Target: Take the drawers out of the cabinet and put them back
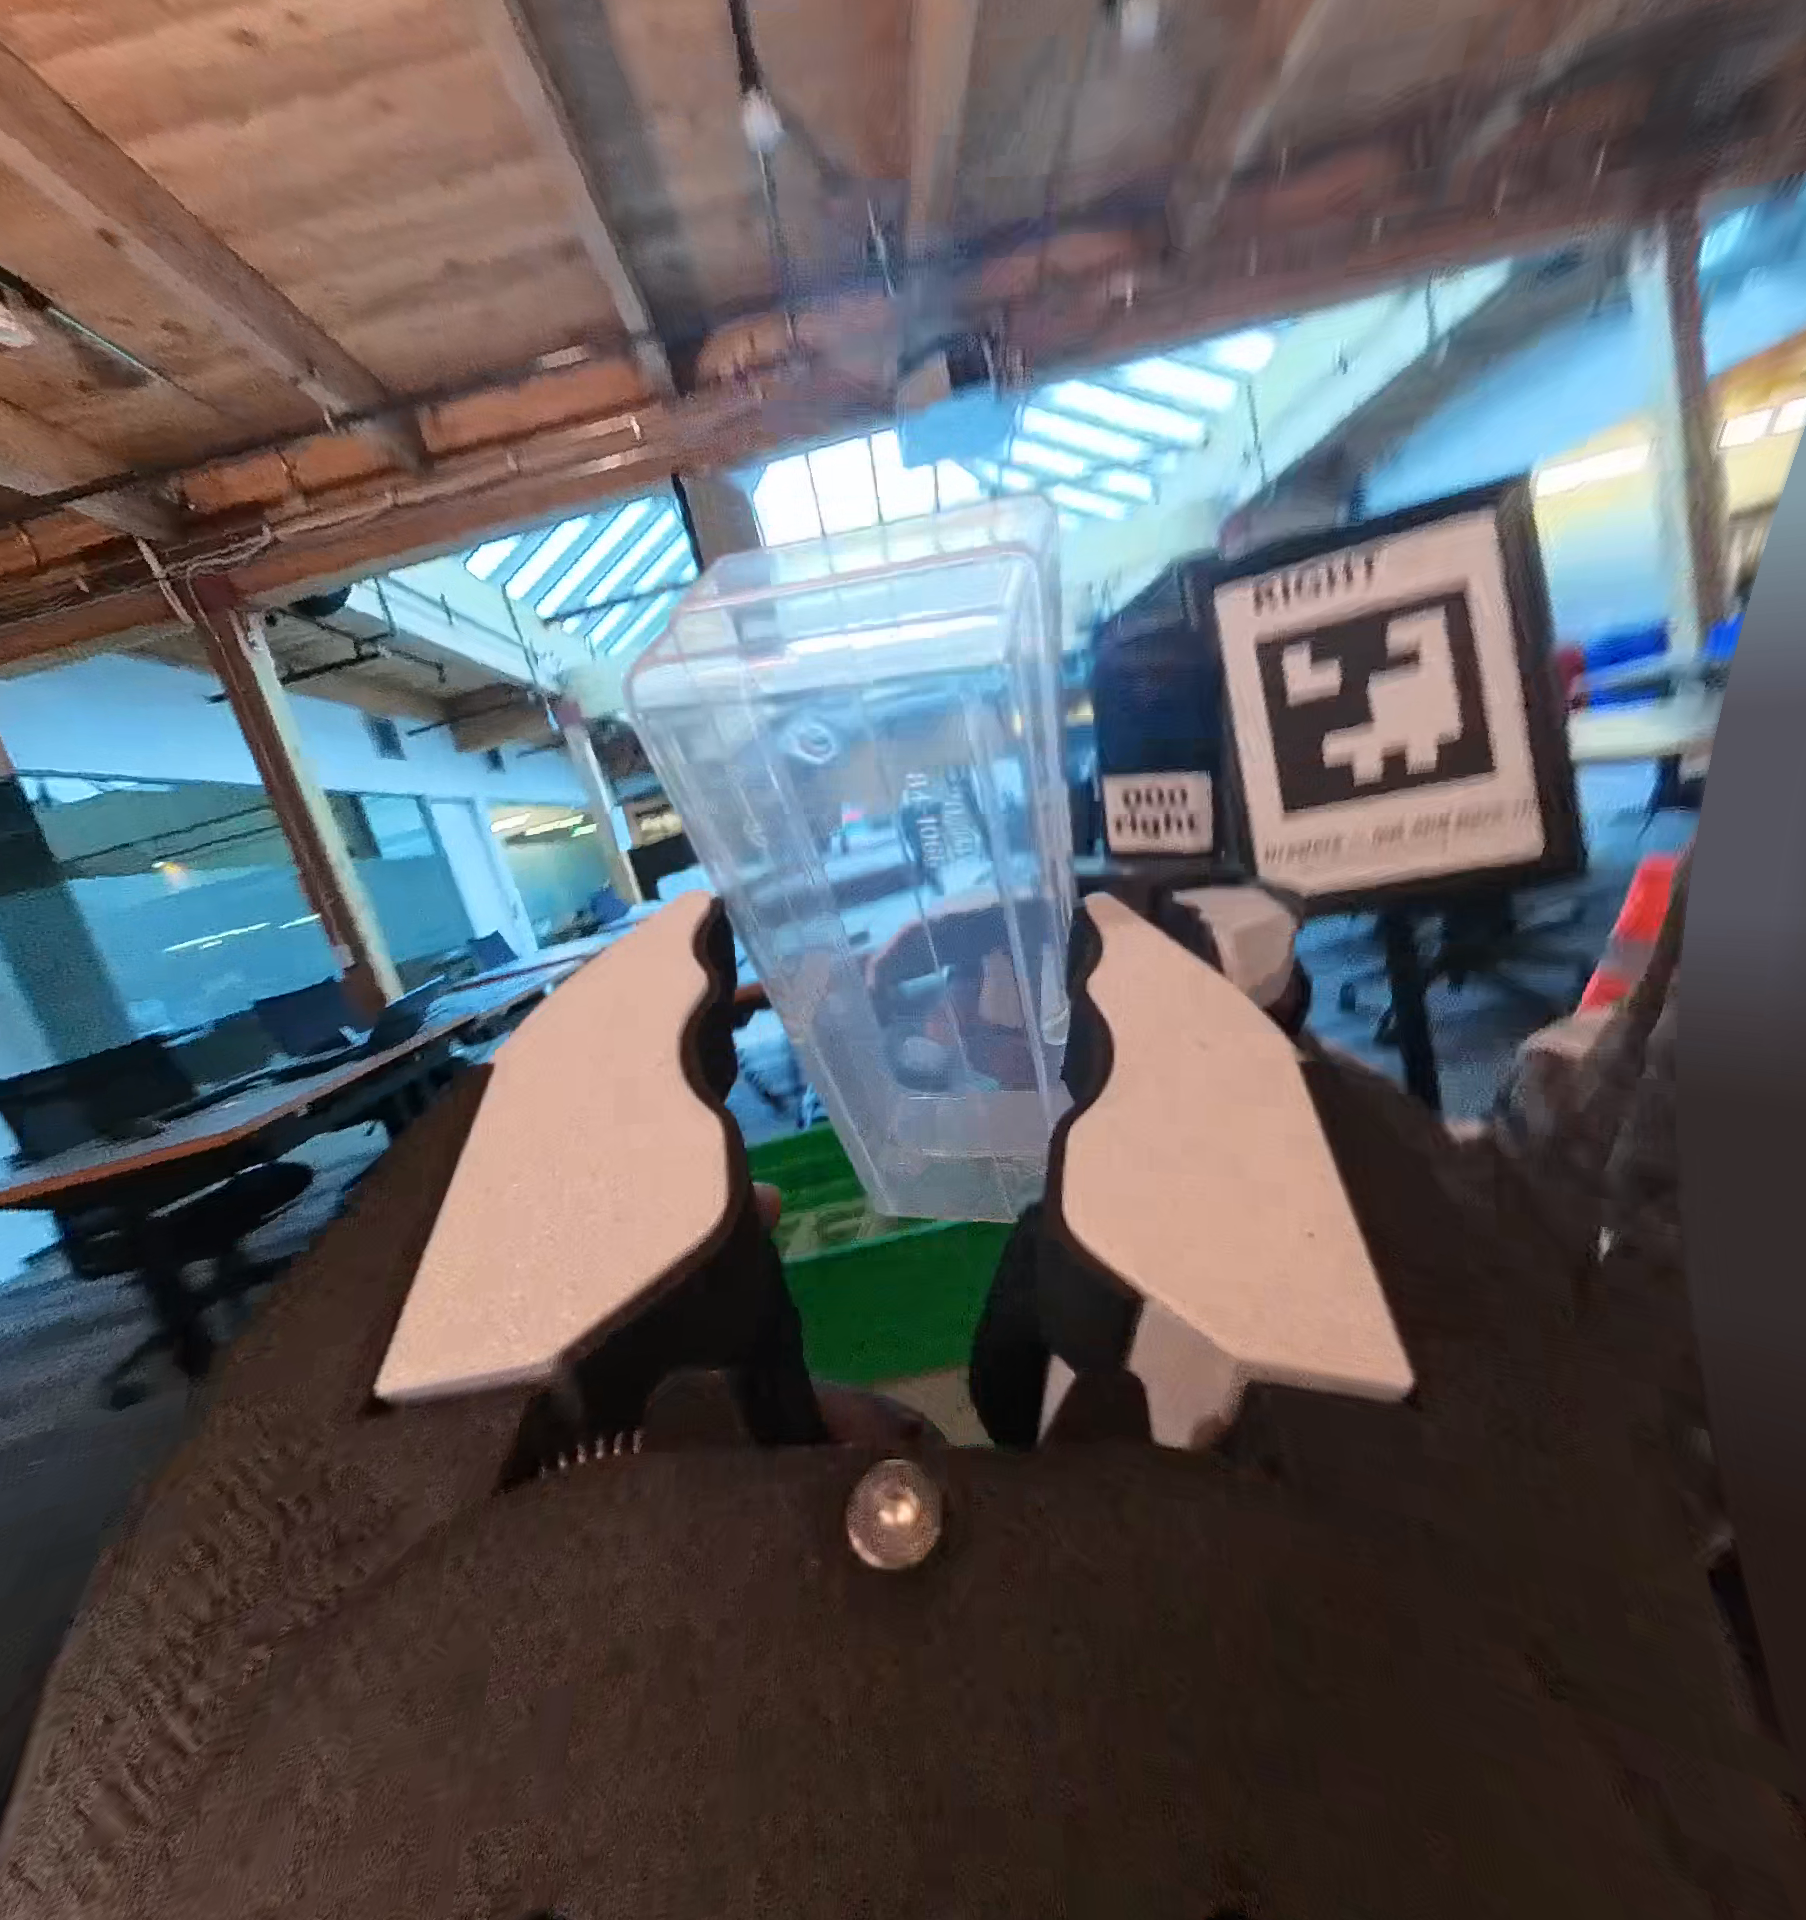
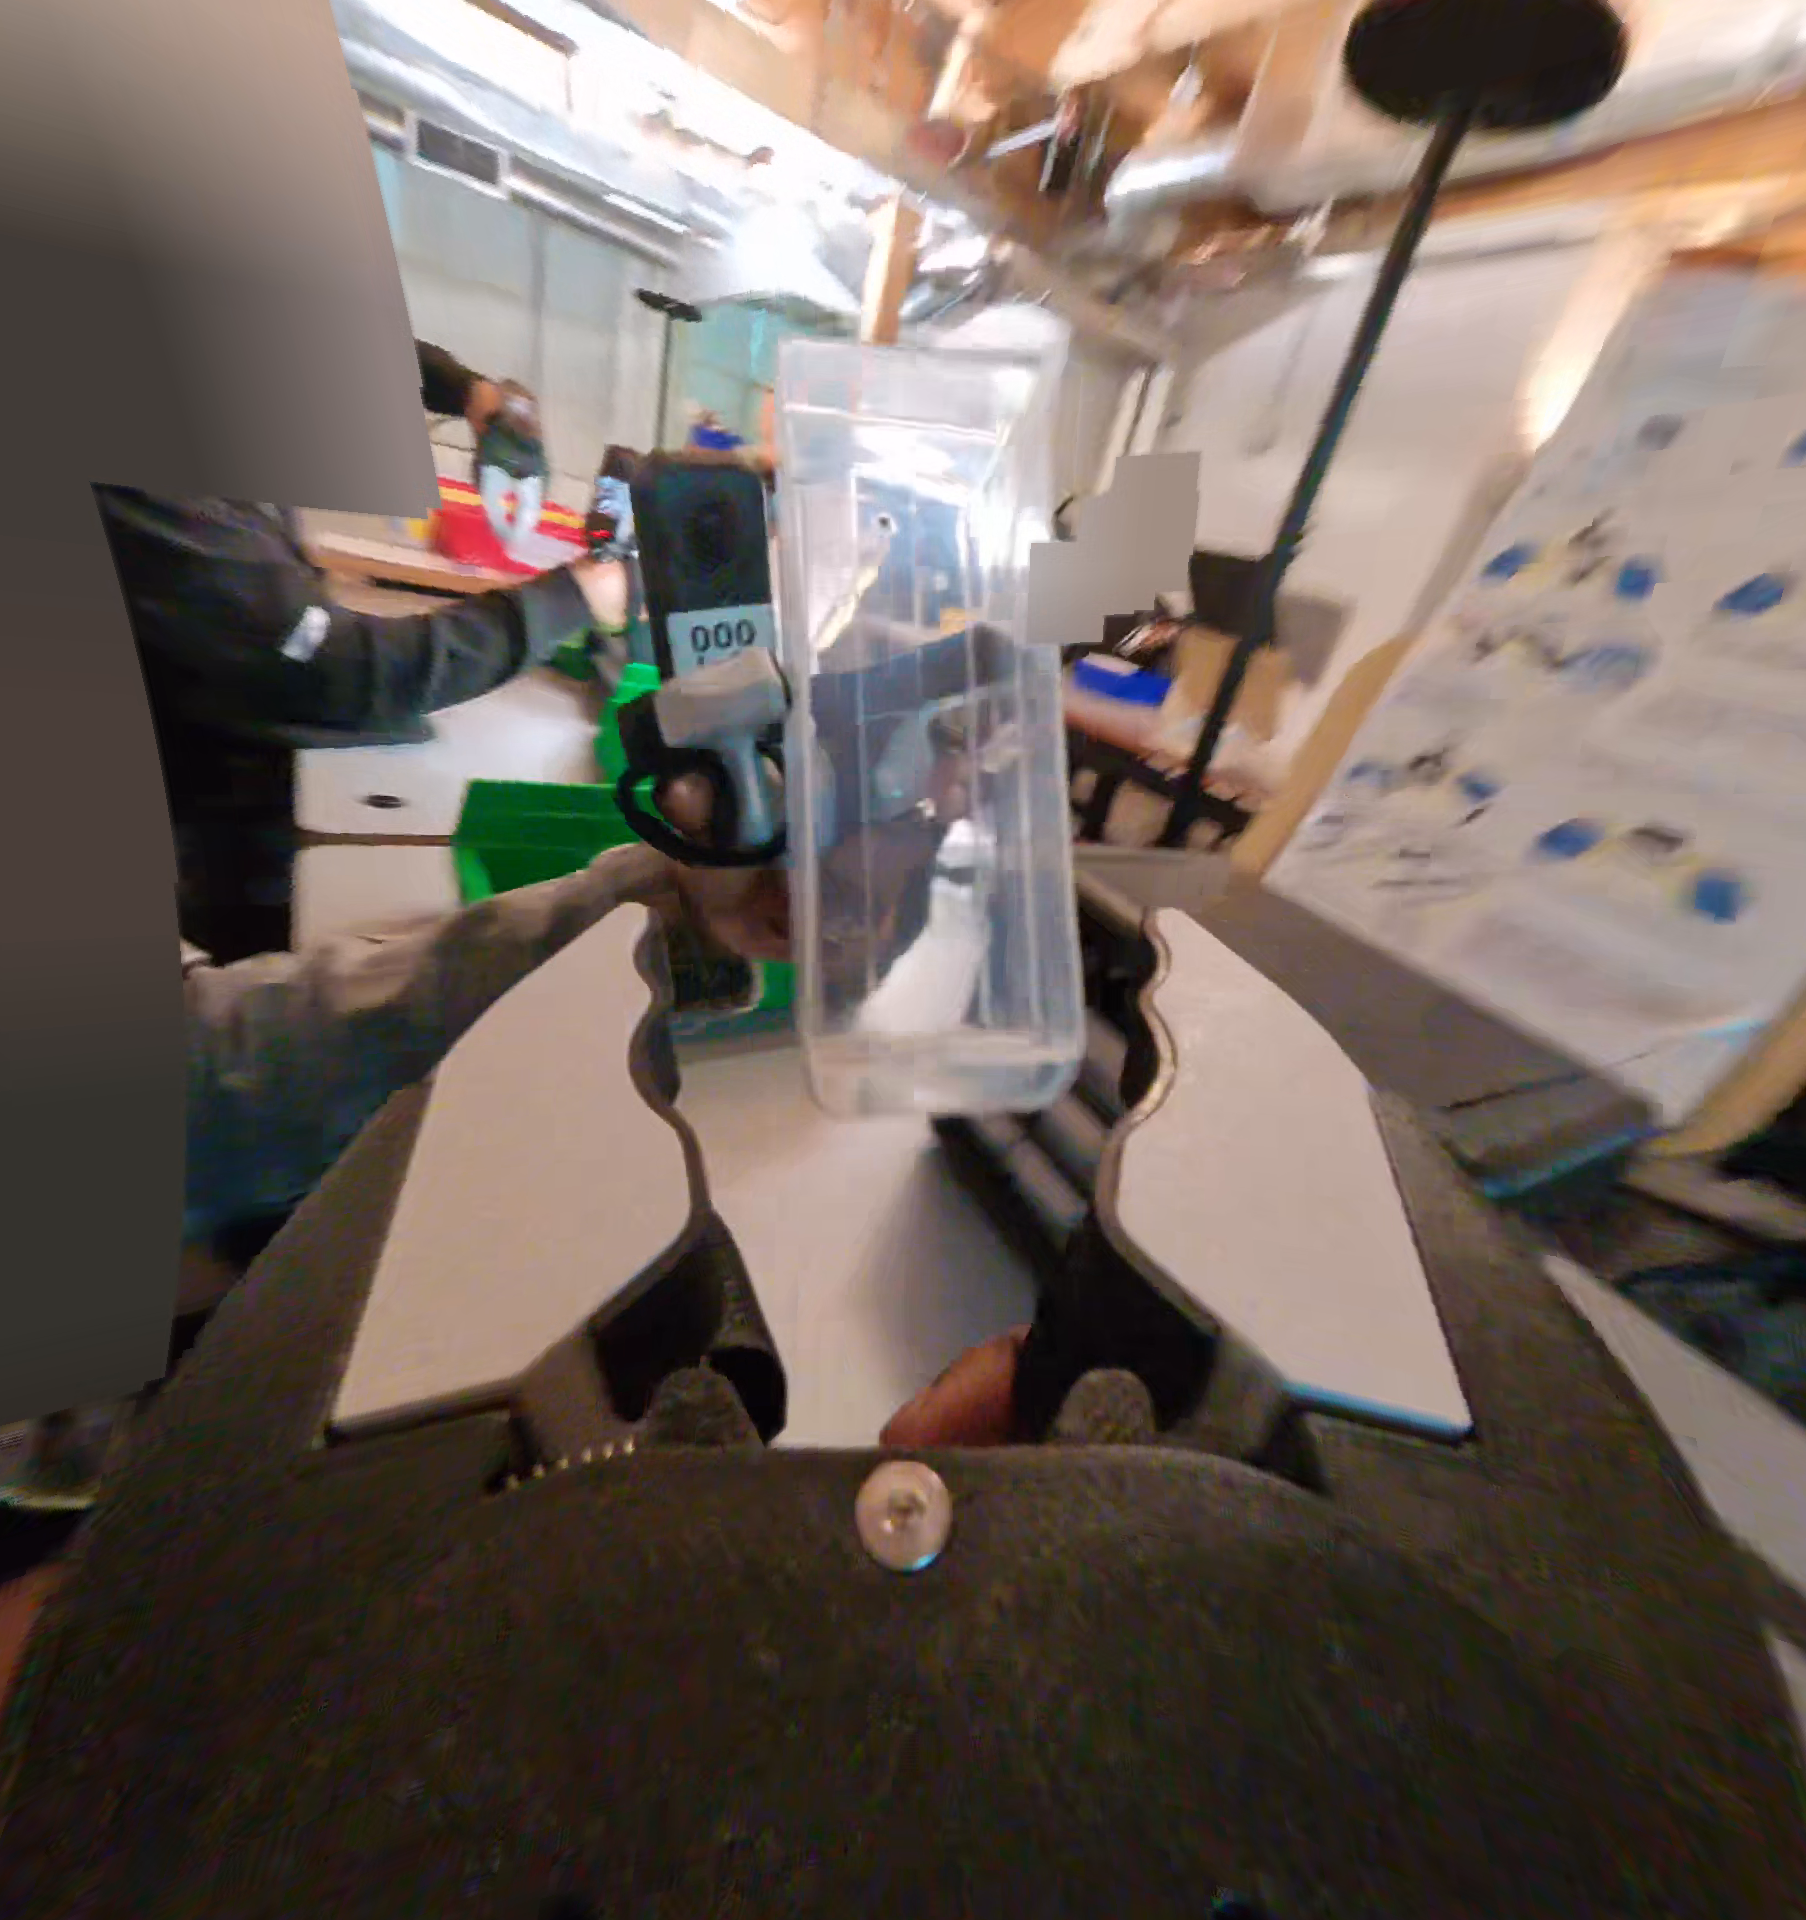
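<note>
A clear plastic drawer (image 1: 878, 810) stands upright between the fingers of my left gripper (image 1: 899, 914). Both grey pads touch its sides, so the left gripper is shut on it. In the right wrist view the same drawer (image 2: 930, 727) hangs between the fingers of my right gripper (image 2: 897, 920), with a gap on each side, so that gripper is open. The left gripper's black body (image 2: 701, 582) shows behind the drawer. A dark slotted frame (image 2: 1024, 1153), possibly the cabinet, lies just right of the drawer. Both views are motion-blurred.
A green bin (image 2: 535, 831) stands on the white table (image 2: 857, 1247), and also shows under the drawer in the left wrist view (image 1: 878, 1299). A tilted white board with blue pictures (image 2: 1605, 675) is at the right. A person's dark sleeve (image 2: 307, 644) reaches in from the left. A marker plate (image 1: 1387, 696) sits on the right gripper.
</note>
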